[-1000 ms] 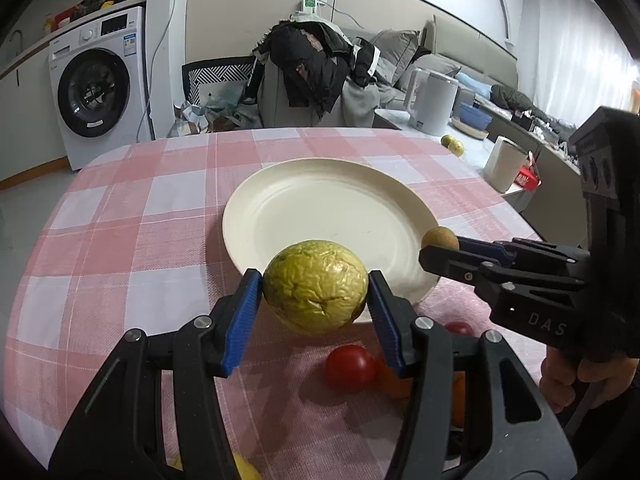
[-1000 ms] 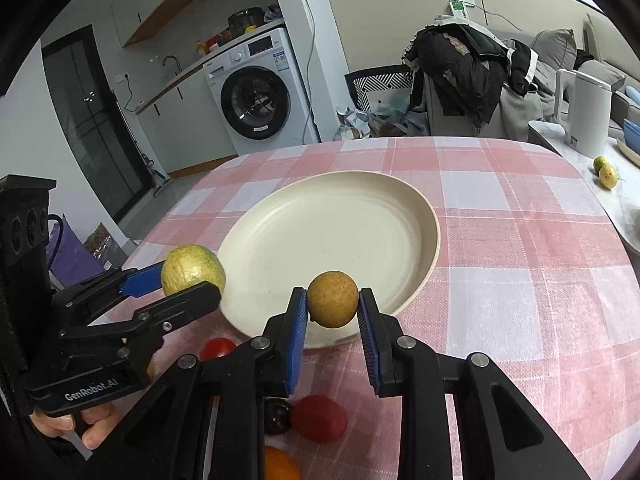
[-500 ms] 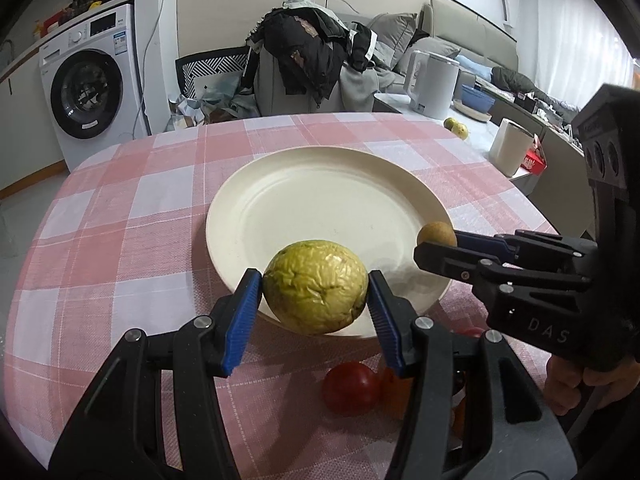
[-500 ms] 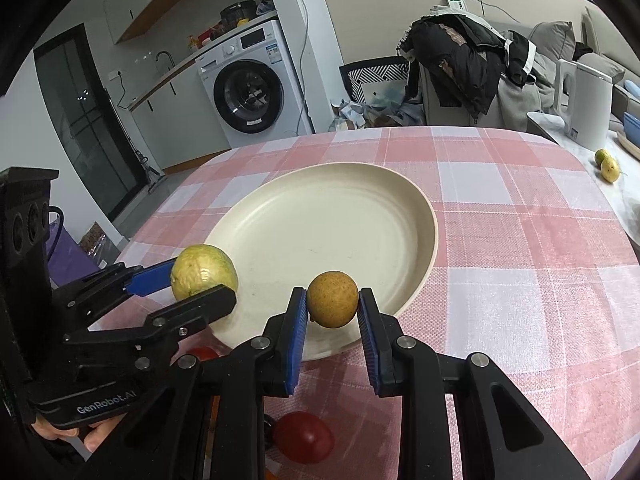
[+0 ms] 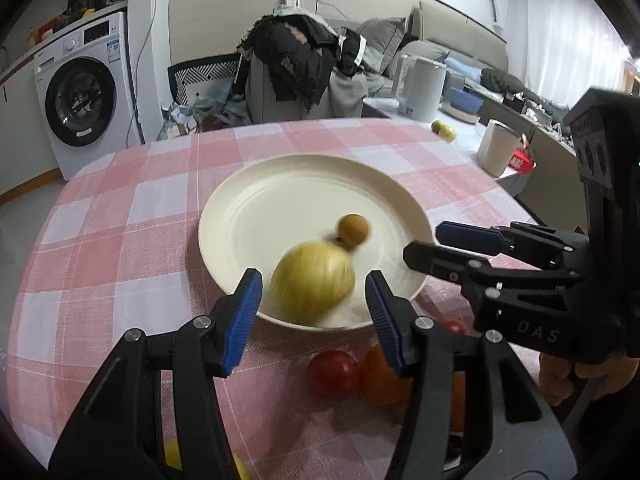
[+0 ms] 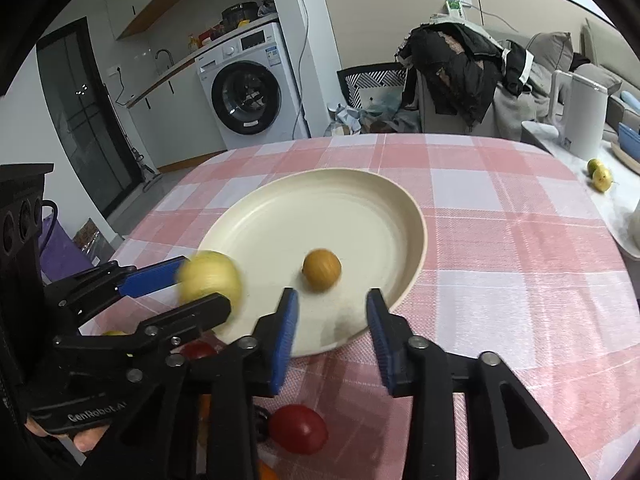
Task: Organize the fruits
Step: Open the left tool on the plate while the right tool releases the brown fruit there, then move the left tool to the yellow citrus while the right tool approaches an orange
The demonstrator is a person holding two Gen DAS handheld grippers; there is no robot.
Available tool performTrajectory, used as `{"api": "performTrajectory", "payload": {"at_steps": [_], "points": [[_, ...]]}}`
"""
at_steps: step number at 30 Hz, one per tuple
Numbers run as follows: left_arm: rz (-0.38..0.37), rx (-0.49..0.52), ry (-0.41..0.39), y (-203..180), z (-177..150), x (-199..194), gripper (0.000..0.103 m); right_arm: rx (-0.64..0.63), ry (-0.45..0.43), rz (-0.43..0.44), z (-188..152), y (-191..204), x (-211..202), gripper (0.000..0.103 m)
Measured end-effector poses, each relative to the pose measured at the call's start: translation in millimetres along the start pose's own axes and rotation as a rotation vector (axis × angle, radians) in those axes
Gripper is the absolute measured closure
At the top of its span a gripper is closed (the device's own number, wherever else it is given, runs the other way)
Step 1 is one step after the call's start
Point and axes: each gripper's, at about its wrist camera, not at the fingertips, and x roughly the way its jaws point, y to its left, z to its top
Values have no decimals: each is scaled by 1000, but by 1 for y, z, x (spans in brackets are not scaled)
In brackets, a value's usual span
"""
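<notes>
A cream plate (image 5: 280,200) (image 6: 360,208) sits on the pink checked tablecloth. A wrinkled yellow-green fruit (image 5: 313,281) (image 6: 210,278), motion-blurred, is on the plate's near rim between my open left gripper's (image 5: 314,314) jaws, free of both pads. A small brown round fruit (image 5: 353,229) (image 6: 322,269) rests in the plate just beyond my open right gripper (image 6: 332,338). The right gripper also shows in the left wrist view (image 5: 452,246), and the left gripper in the right wrist view (image 6: 184,292).
Red cherry tomatoes (image 5: 334,368) (image 6: 298,428) and an orange fruit (image 5: 382,374) lie on the cloth (image 5: 120,248) before the plate. A white kettle (image 6: 588,116), two small lemons (image 6: 600,174) and a cup (image 5: 498,148) stand at the right. A clothes-draped chair (image 5: 296,68) is behind the table.
Both grippers moved forward over the plate's near rim and opened. The yellow-green fruit dropped from the left gripper and the brown fruit from the right one onto the plate.
</notes>
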Motion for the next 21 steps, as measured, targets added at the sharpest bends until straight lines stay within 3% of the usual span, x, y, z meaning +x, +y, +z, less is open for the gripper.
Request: {"api": "performTrajectory", "payload": {"at_steps": [3,5,7,10,11,21], "points": [[14,5,-17,-2,-2,-16,35,-7,-8,-15,-3,-1,-9,42],[20,5,-29,-2,-6,-28,22,-15,2,-20,-7,0,-15,18],[19,3,-44,0,-11,-41,20,-23,1,-19,-11,0,-21,12],[49,-3,-53,2,-20,-60,6,-48,5,-11,-20,4,-31,1],[62,-8,-58,4,-24,-65,1,-60,4,-14,-23,7,-35,0],[112,-54,-64,28,-63,-108,1,-102,-4,-31,-42,26,-57,0]]}}
